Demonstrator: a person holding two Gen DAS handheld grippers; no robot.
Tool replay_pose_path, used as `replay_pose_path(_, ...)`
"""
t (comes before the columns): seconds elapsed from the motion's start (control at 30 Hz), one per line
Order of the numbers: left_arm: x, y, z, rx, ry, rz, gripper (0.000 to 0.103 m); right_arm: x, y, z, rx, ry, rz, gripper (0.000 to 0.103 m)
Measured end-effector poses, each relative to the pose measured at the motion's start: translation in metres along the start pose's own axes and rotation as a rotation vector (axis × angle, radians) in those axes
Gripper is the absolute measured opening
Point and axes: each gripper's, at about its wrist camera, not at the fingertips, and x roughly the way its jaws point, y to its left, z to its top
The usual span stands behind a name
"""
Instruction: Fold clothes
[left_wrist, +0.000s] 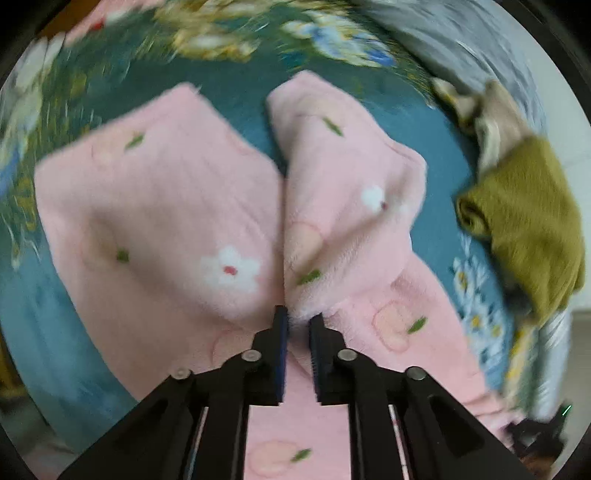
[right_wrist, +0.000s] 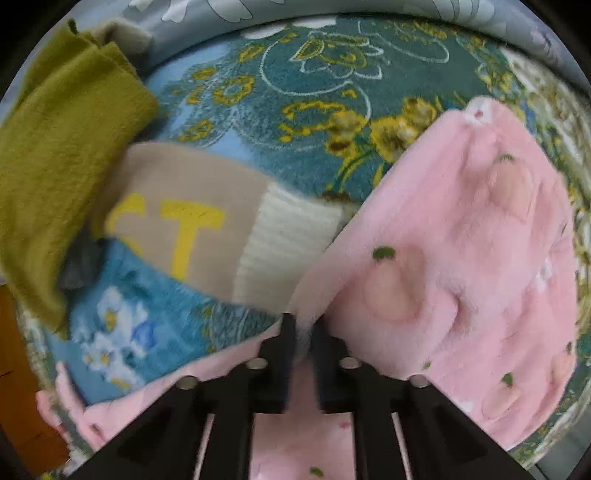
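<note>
A fluffy pink garment (left_wrist: 177, 206) printed with white flowers and peaches lies on a teal flowered blanket (left_wrist: 236, 85). Two pink lobes spread away from me in the left wrist view, split by a seam down the middle. My left gripper (left_wrist: 298, 317) points down at that seam and is shut on a fold of the pink garment. The right wrist view has the same pink garment (right_wrist: 461, 258) filling its right half. My right gripper (right_wrist: 303, 325) is shut on a tuft at its edge.
An olive green cloth (left_wrist: 524, 221) lies bunched at the blanket's right side, also seen as the olive cloth (right_wrist: 62, 155) at upper left. A beige garment with yellow letters and a cream ribbed cuff (right_wrist: 207, 225) lies beside the pink one. Grey bedding (left_wrist: 461, 33) lies beyond.
</note>
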Motion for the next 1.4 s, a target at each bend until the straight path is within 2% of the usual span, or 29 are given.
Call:
replay_pose_path(0.03,-0.002,-0.004,0.007,0.006,0.005,-0.006,0.007,-0.008,-0.005,0.0,0.014,-0.013,0.043,0.004)
replay_pose_path(0.1,-0.018,-0.026,0.025,0.061,-0.035,-0.051,0.007,-0.047,-0.008,0.003,0.018,-0.106,0.172,0.004)
replay_pose_path(0.17,-0.059,-0.052,0.039,0.125,-0.139,-0.208,0.007,-0.094,-0.004,0.004,-0.031,-0.224,0.247,0.004)
replay_pose_path(0.23,-0.096,-0.07,0.049,0.17,-0.224,-0.346,0.007,-0.144,-0.003,-0.005,-0.106,-0.35,0.283,0.003)
replay_pose_path(0.3,-0.127,-0.07,0.048,0.182,-0.287,-0.444,0.007,-0.191,-0.004,-0.017,-0.178,-0.46,0.303,0.003)
replay_pose_path(0.37,-0.137,-0.053,0.039,0.161,-0.308,-0.471,0.007,-0.205,-0.017,-0.038,-0.204,-0.475,0.301,0.003)
replay_pose_path(0.4,-0.131,-0.038,0.03,0.132,-0.298,-0.457,0.007,-0.201,-0.025,-0.049,-0.216,-0.454,0.29,0.003)
replay_pose_path(0.53,-0.066,0.023,-0.006,0.018,-0.149,-0.218,0.007,-0.117,-0.056,-0.1,-0.203,-0.203,0.175,0.003)
replay_pose_path(0.6,-0.035,0.05,-0.023,-0.056,-0.033,-0.117,0.007,-0.076,-0.072,-0.118,-0.161,-0.093,0.127,0.003)
replay_pose_path(0.67,-0.034,0.063,-0.023,-0.107,-0.003,-0.111,0.007,-0.043,-0.086,-0.134,-0.127,-0.003,0.086,0.003)
replay_pose_path(0.7,-0.034,0.068,-0.023,-0.128,0.008,-0.107,0.007,-0.037,-0.091,-0.137,-0.12,0.013,0.077,0.003)
replay_pose_path(0.77,-0.041,0.066,-0.025,-0.106,-0.02,-0.079,0.007,-0.028,-0.098,-0.143,-0.113,0.04,0.062,0.003)
replay_pose_path(0.87,-0.047,0.064,-0.028,-0.086,-0.038,-0.039,0.007,-0.033,-0.1,-0.149,-0.136,0.042,0.049,0.003)
replay_pose_path(1.03,-0.06,0.073,-0.035,-0.123,-0.043,-0.013,0.007,-0.035,-0.108,-0.166,-0.15,0.068,0.03,0.003)
replay_pose_path(1.2,-0.04,0.072,-0.035,-0.17,0.056,0.071,0.007,-0.009,-0.108,-0.181,-0.186,0.142,-0.022,0.003)
replay_pose_path(1.3,-0.032,0.072,-0.033,-0.158,0.075,0.118,0.009,0.005,-0.108,-0.184,-0.193,0.167,-0.044,0.004)
replay_pose_path(1.4,-0.022,0.071,-0.031,-0.148,0.096,0.16,0.012,0.003,-0.104,-0.182,-0.21,0.163,-0.046,0.007)
